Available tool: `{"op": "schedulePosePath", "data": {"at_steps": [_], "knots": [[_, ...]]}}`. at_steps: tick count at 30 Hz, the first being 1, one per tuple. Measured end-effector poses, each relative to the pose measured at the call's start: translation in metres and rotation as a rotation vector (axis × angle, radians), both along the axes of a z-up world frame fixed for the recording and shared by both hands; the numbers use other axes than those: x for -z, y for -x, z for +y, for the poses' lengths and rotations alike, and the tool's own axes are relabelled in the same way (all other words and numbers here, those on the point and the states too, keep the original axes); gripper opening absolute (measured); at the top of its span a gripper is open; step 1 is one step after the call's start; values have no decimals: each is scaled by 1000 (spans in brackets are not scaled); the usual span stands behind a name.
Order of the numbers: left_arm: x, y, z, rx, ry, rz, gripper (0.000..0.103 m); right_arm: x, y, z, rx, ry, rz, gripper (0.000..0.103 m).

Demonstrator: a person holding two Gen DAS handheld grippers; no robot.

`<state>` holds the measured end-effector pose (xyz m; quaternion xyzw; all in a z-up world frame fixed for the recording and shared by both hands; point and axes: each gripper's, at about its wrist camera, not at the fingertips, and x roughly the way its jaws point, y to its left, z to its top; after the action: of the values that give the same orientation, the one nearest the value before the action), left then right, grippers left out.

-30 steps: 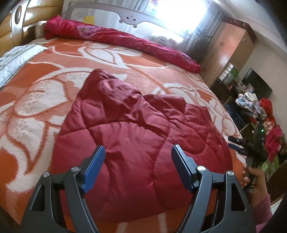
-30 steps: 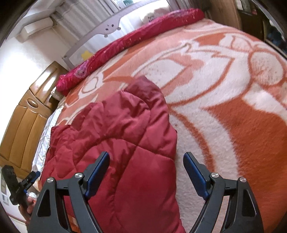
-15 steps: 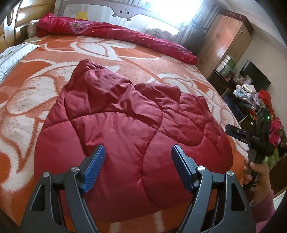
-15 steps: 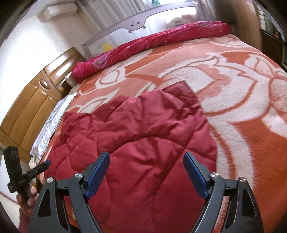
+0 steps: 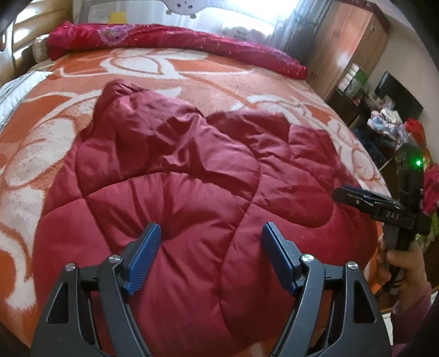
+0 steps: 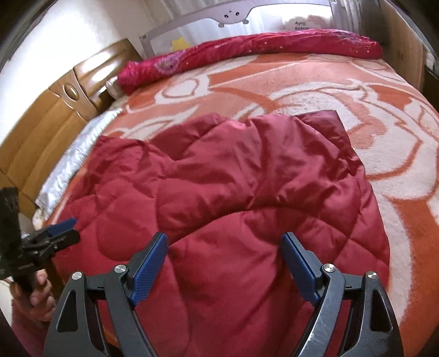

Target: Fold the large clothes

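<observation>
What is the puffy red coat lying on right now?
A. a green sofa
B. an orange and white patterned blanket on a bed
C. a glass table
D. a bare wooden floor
B: the red coat lies spread on the orange and white blanket that covers the bed.

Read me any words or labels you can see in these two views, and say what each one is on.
"DAS": white letters on the black right gripper, in the left wrist view.
Mirrored cursive print on the white mesh bed guard: too blurred to read.
Small white print on the black left gripper: too small to read.
</observation>
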<state>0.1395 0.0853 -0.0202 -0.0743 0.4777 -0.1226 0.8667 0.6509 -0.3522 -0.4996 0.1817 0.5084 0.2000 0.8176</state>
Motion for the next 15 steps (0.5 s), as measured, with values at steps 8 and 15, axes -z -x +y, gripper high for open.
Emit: {"op": "schedulePosePath", "data": {"at_steps": [8, 15], "knots": [[17, -39, 6, -38, -39, 57, 76, 22, -31, -1, 23, 88, 51, 86], [32, -92, 23, -128, -36, 161, 74, 42, -57, -17, 96, 101, 103, 86]]}}
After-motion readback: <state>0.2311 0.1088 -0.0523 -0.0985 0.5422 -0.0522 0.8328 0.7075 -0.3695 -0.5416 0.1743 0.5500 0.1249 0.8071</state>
